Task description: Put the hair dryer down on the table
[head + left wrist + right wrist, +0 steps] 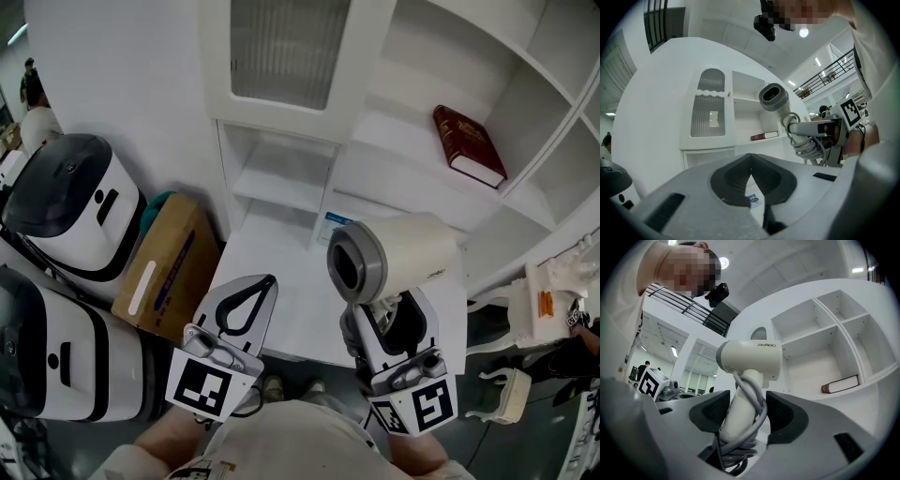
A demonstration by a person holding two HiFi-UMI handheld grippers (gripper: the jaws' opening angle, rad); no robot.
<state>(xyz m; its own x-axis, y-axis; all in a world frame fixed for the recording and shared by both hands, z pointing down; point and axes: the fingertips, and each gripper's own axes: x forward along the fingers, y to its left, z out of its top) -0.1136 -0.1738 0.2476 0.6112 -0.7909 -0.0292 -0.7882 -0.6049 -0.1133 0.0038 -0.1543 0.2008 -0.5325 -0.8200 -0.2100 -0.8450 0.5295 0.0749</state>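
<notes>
Danger first, from the left: the left claw (267, 281) has its jaws pressed tip to tip on nothing, so it's no help if things wobble. On the right, the hair dryer (398, 253) is top-heavy and clamped only by its handle, with the grey cord (752, 404) wound round it. Stood on that narrow end it would likely topple, or the coil could slip loose. Poses now: the left claw is low over the white desk (300, 319). The right claw (394, 317) is beside it, holding the dryer upright, apparently above the desk, barrel end facing the person.
</notes>
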